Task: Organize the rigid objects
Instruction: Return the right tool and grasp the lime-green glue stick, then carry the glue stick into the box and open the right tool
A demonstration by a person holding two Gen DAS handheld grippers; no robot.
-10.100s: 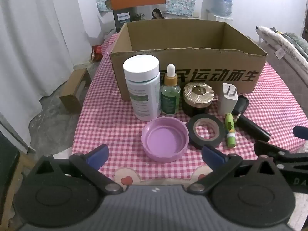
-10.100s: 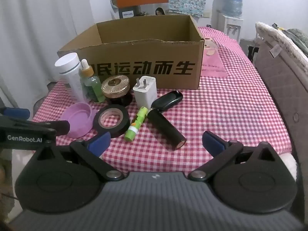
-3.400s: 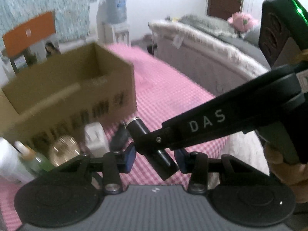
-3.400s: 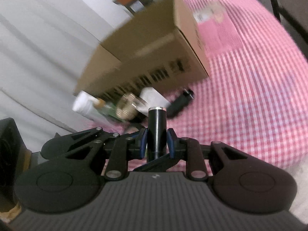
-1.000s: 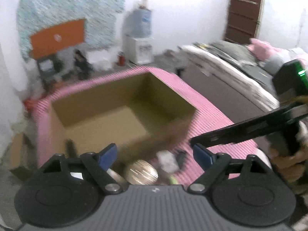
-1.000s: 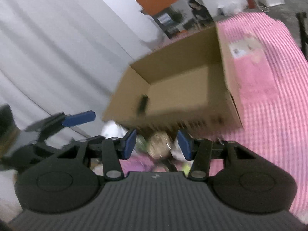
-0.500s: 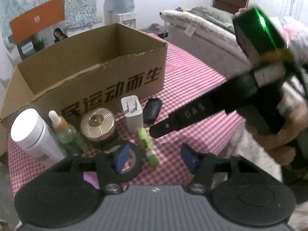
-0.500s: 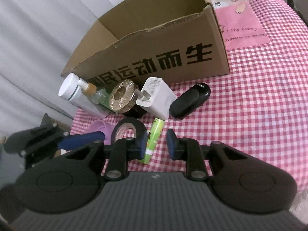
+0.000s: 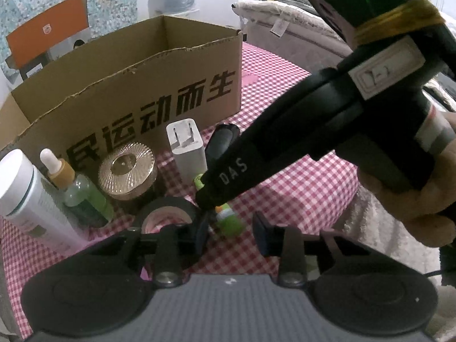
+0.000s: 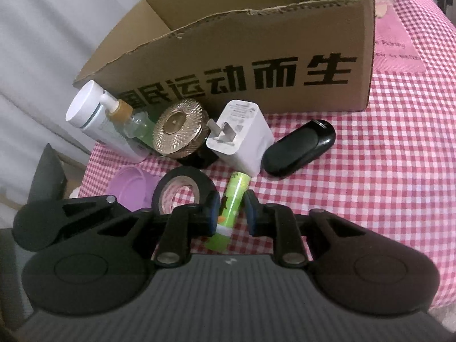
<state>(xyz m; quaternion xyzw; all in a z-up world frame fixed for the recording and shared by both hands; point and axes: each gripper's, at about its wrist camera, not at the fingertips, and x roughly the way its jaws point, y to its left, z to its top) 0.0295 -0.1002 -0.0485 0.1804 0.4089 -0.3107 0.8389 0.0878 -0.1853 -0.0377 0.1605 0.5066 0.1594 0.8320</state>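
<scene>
A green lip-balm tube (image 10: 231, 209) lies on the checked cloth, and my right gripper (image 10: 230, 213) is low over it with one finger on each side, narrowly open, not touching. In the left wrist view the tube (image 9: 228, 218) lies just ahead of my left gripper (image 9: 230, 235), which is partly open and empty; the right gripper's arm crosses above it. Around the tube stand a black tape roll (image 10: 182, 192), a white charger (image 10: 242, 142), a black oval case (image 10: 299, 148), a gold-lidded jar (image 10: 178, 128), a dropper bottle (image 10: 134, 119) and a white bottle (image 10: 94, 116).
An open cardboard box (image 10: 256, 57) stands right behind the objects. A purple lid (image 10: 131, 188) lies left of the tape roll. The table's left edge and a white curtain are close on the left. A grey sofa (image 9: 285, 28) stands to the right of the table.
Both grippers have dropped toward the table and come closer to the objects. My right gripper now straddles the green tube. The left gripper's fingers have closed in somewhat.
</scene>
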